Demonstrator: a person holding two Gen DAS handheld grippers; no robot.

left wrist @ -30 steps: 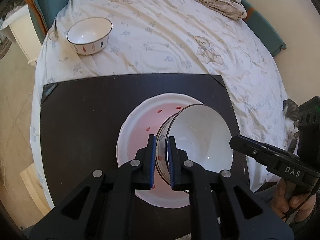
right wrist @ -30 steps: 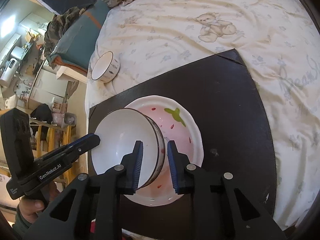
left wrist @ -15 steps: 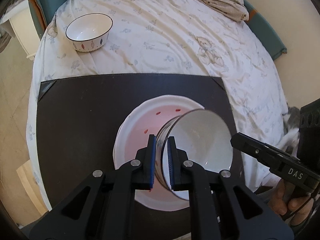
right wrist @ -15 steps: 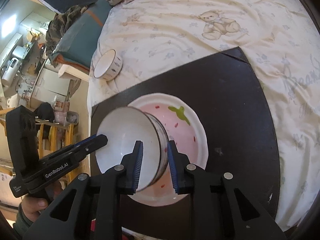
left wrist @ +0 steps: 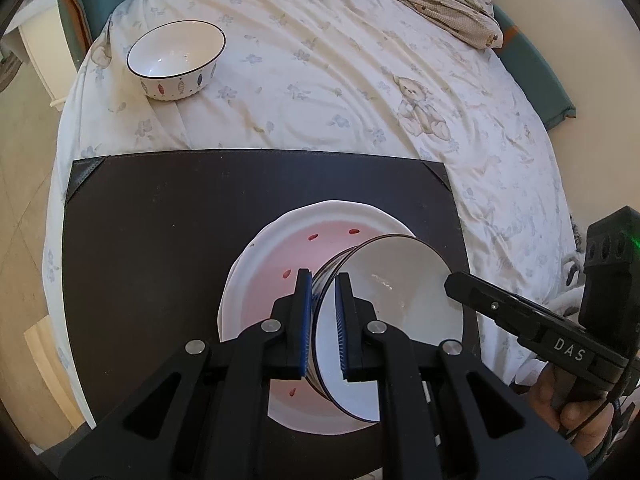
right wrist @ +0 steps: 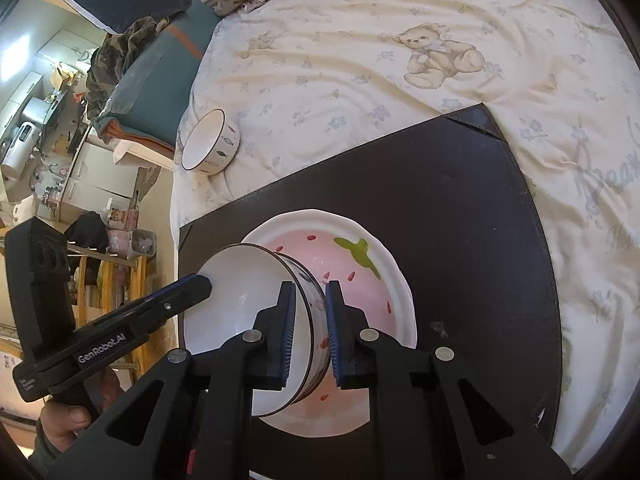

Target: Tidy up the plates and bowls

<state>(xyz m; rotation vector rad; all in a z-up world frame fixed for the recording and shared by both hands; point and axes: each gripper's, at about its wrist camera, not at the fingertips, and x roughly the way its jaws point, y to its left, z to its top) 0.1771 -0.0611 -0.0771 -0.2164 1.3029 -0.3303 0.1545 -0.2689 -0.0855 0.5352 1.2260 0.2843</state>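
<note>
Both grippers are working the same white bowl [left wrist: 400, 292], which is tilting on its side over the pink strawberry plate [left wrist: 280, 248].

Left gripper [left wrist: 323, 320]: jaws are pinching almost fully together on the bowl's rim. One blue pad is sitting against the outer wall, the other inside the bowl. Firm grip on the rim's near-left edge, with the bowl's mouth facing right in this view, toward the right gripper.

Right gripper [right wrist: 310, 332]: jaws are closing at this moment, with the opposite side of the bowl [right wrist: 256, 308] rim between them. Left pad is sitting inside the bowl, right pad against the patterned outer wall. A sliver of gap is showing at the right pad, so I cannot tell whether it is already pressing.

The plate [right wrist: 380, 272] is lying flat on the dark mat [left wrist: 160, 220], toward its near edge. The bowl's base is hanging over the plate's well; contact between the two is hidden behind the bowl.

A second bowl [left wrist: 176, 60], white with a dark rim and fish motifs, is standing upright on the bedsheet [left wrist: 340, 80] beyond the mat's far-left corner, well apart from both grippers.

A hand [right wrist: 68, 420] is gripping each handle at the frame edges.
</note>
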